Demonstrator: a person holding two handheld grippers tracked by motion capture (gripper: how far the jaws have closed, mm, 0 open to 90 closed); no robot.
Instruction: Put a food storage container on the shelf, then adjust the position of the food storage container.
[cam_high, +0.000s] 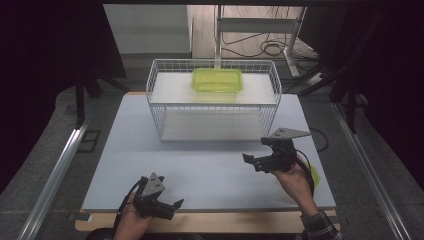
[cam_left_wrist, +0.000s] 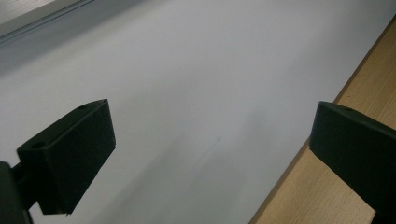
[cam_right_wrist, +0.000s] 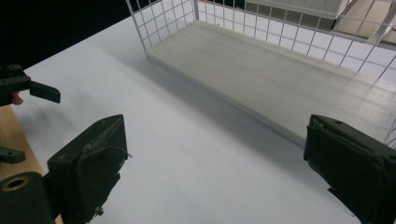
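Item one: my left hand-held gripper (cam_high: 167, 204), low at the near left of the surface (cam_high: 210, 165), close to its wooden front edge (cam_high: 225, 221). Its jaws stand wide apart with nothing between them; in the left gripper view they frame bare white top on one side and the wooden edge on the other.

Item two: my right hand-held gripper (cam_high: 255, 162), held above the near right part of the surface, just in front of the wire basket (cam_high: 214, 100). Its jaws are likewise spread, empty, and in the right gripper view they look toward the basket's lower board (cam_right_wrist: 275, 74).

Item three: wire basket, white mesh, standing toward the far side of the surface, centred. It has a lower board and an upper shelf (cam_high: 175, 90).

Item four: green container (cam_high: 218, 80), translucent, rectangular, lying flat on the upper shelf of the basket, toward the back and slightly right of centre. It is well apart from both of my grippers; neither touches it.

Item five: a small yellow-green object (cam_high: 313, 175) partly hidden behind my right hand (cam_high: 295, 177) at the right edge of the surface; I cannot tell what it is.
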